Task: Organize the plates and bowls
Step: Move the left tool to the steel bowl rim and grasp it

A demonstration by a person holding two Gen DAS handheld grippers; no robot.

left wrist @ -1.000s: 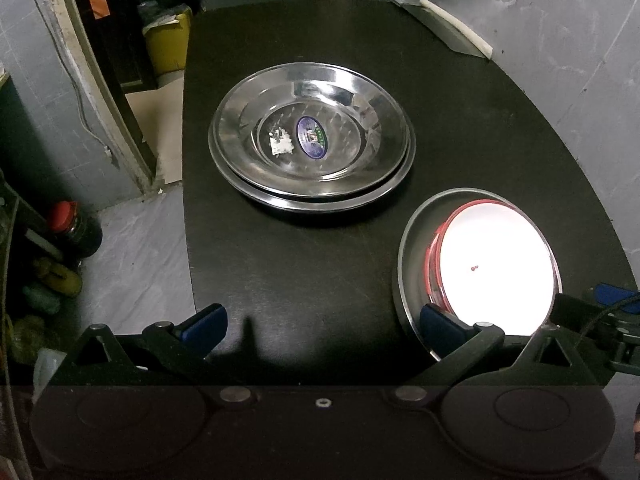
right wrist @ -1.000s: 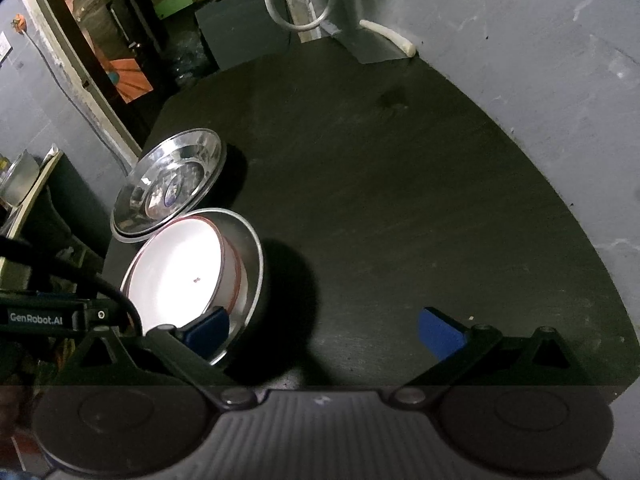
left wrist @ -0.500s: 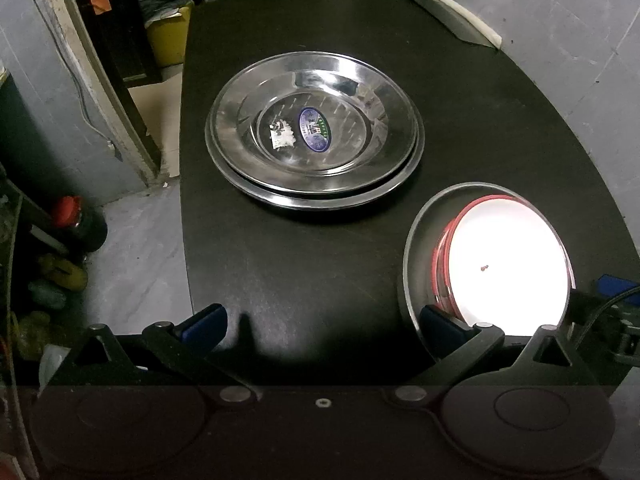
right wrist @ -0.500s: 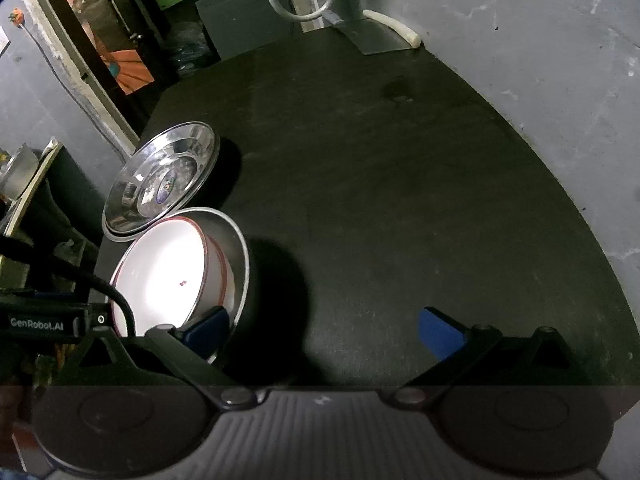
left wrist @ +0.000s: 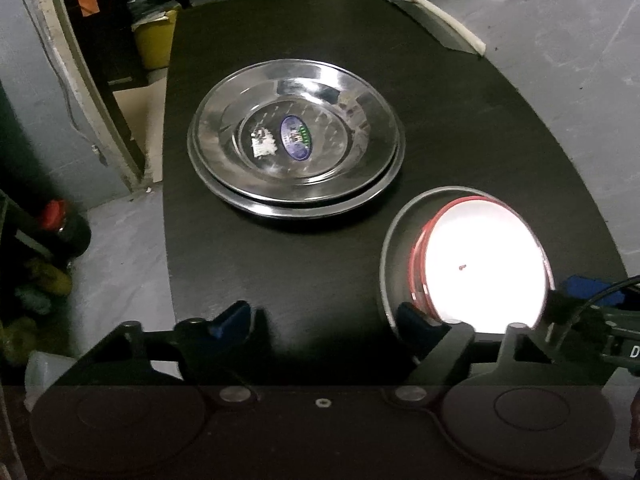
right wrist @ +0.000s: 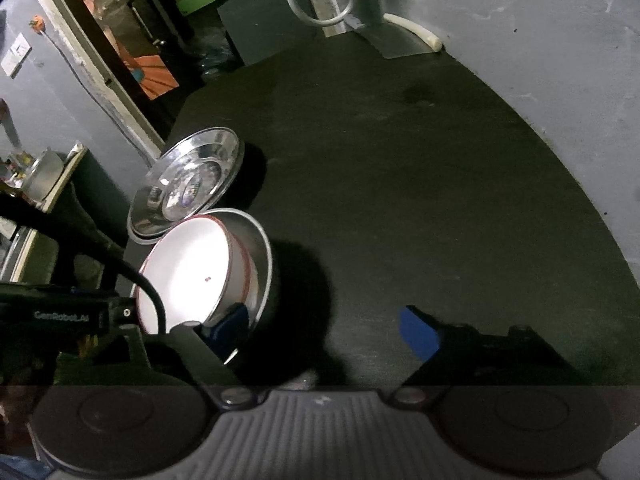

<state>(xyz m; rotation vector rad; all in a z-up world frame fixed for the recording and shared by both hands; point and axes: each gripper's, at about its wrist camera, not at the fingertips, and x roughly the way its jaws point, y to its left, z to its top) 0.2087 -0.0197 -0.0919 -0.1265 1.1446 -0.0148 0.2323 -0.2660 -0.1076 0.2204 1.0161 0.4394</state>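
Black tabletop beneath and ahead of jaws. Grey sheet with white strip at far edge, right of jaws. Yellow bin far left. Red-capped dark bottle on floor, left. Hose loop far ahead.

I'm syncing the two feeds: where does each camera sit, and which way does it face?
Left wrist: on the left hand-held gripper, looking down its open fingers at the stacked steel plates and the white bowl in a steel bowl; the right hand-held gripper shows at right.
Right wrist: on the right hand-held gripper, open, facing the black table.
Shared: plates, bowls, table.
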